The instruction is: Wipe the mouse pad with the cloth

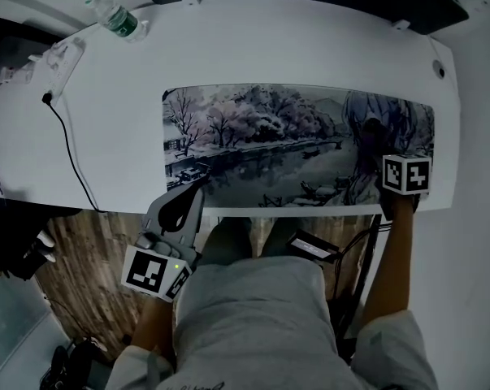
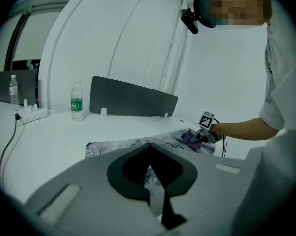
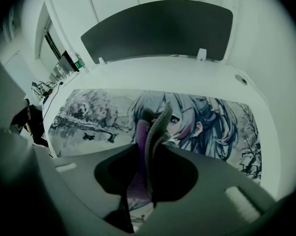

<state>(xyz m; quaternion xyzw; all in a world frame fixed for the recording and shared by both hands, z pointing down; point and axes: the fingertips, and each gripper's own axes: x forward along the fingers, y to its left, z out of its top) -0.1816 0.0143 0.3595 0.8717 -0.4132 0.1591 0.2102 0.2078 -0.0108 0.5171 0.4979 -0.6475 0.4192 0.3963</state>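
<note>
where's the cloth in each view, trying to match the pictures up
Head view: not visible, hidden under the right gripper at the mouse pad's right end.
Left gripper view: right of centre, the purple cloth lies on the pad under the right gripper.
Right gripper view: dead centre, pinched upright between the jaws.
Shared landmark: the printed mouse pad, in all three.

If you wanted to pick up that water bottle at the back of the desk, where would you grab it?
The water bottle stands upright and round, so pinch across its body at the green label, jaws level, coming from the near, open side of the desk. The power strip lies close on its left, probably crowding that side.
</note>
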